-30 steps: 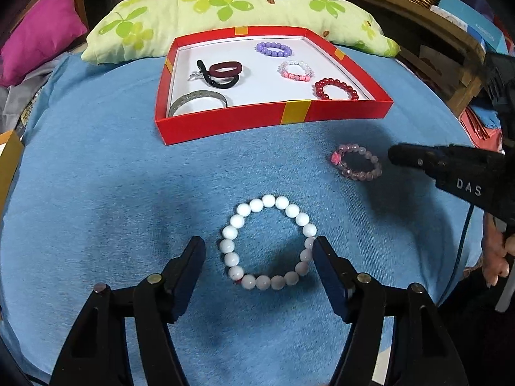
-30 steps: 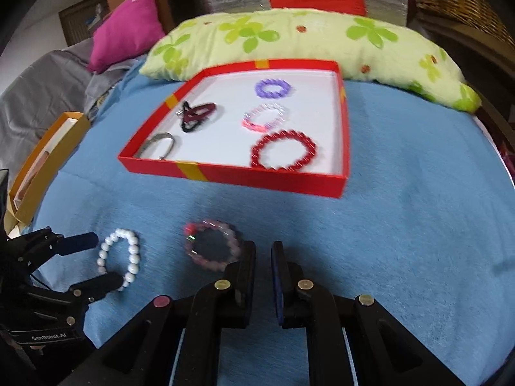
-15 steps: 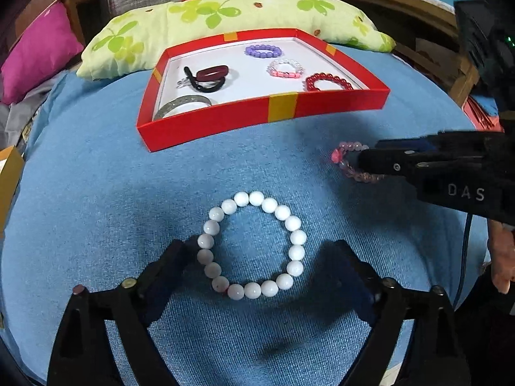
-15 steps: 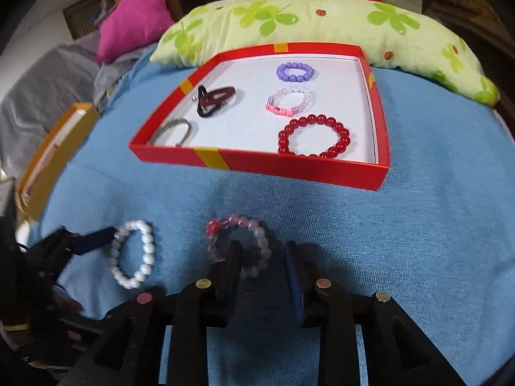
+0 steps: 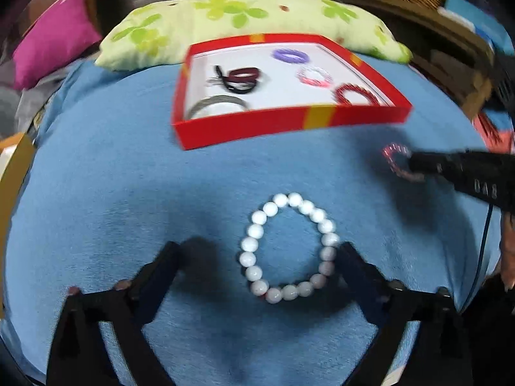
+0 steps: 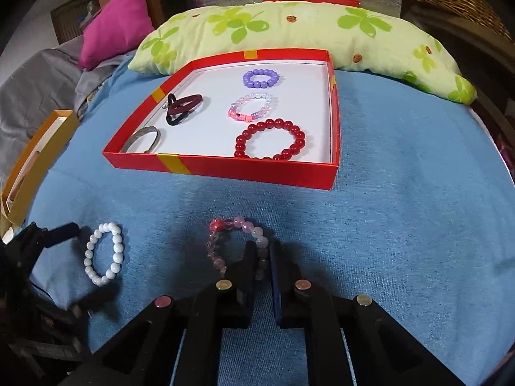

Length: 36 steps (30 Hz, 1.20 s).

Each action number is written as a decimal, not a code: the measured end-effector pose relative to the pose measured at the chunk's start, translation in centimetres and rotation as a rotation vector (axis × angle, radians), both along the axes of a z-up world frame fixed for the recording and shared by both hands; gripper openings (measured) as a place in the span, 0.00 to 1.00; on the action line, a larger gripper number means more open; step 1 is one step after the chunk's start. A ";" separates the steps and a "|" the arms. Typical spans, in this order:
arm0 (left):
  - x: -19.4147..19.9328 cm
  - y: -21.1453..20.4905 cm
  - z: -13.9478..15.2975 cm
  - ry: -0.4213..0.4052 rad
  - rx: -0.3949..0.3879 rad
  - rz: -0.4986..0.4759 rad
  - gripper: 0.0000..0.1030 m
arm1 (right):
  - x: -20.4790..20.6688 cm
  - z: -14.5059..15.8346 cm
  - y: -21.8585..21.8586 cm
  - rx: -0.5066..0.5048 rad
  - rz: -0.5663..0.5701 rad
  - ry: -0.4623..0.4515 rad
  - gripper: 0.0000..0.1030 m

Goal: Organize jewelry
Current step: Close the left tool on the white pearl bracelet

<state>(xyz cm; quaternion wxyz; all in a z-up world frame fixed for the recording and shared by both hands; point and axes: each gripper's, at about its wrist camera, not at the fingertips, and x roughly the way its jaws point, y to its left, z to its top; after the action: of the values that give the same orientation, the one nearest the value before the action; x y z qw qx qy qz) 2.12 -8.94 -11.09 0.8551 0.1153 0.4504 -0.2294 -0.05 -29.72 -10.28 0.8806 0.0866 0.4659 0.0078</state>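
Jewelry lies on a blue cloth (image 6: 402, 225). At 12 o'clock in the right wrist view sits a red tray (image 6: 257, 172) with a white floor, holding 5 pieces: a purple bead bracelet (image 6: 260, 78) at the far side, a pale pink bracelet (image 6: 250, 109) nearer, a red bead bracelet (image 6: 269, 143) by the front wall, a dark hair tie (image 6: 183, 107) at 10 o'clock of that one, and a grey bangle (image 6: 145, 140) in the near-left corner.

Outside the tray, the right gripper (image 6: 264, 251) has its fingers drawn nearly together, pinching the near-right arc of a pink crystal bracelet (image 6: 222, 230) that rests on the cloth. At 9 o'clock from it lies a white bead bracelet (image 5: 288, 247). The left gripper (image 5: 257, 254) stands wide open around that bracelet, its right finger touching the beads, its left finger well apart from them.

A green floral pillow (image 6: 289, 29) lies behind the tray, with a magenta cushion (image 6: 116, 29) at 10 o'clock.
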 end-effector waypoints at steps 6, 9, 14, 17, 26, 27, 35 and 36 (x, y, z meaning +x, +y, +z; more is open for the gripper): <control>-0.5 -0.1 -0.1 -0.057 0.004 -0.031 0.70 | 0.3 -0.3 1.0 -0.002 0.026 0.013 0.11; -0.1 0.6 0.1 -0.066 -0.015 -0.020 0.51 | 0.2 -0.4 1.6 -0.016 0.035 0.015 0.12; 0.1 1.5 0.3 -0.061 -0.065 -0.028 0.18 | -0.3 -0.4 2.7 -0.042 0.065 0.004 0.11; 0.0 1.7 0.4 -0.060 -0.078 -0.041 0.17 | -0.4 -0.3 3.7 -0.066 0.081 -0.008 0.09; 0.1 3.0 1.8 -0.082 -0.138 -0.036 0.02 | -0.7 1.1 5.8 -0.008 0.116 -0.054 0.08; 0.2 3.1 1.6 -0.063 -0.139 -0.032 0.02 | -0.6 0.9 6.0 -0.018 0.116 -0.045 0.08; 0.1 3.3 1.4 -0.058 -0.136 0.015 0.53 | -0.4 0.0 6.1 -0.023 0.116 0.008 0.08; 0.2 3.4 1.3 -0.051 -0.139 0.023 0.53 | -0.4 0.0 6.2 -0.026 0.116 0.010 0.09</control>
<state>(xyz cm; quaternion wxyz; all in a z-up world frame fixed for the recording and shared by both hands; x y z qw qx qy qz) 2.36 -5.56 -9.82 0.8748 0.0562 0.4129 -0.2472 -0.44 -23.56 -10.31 0.8772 0.0480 0.4748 0.0525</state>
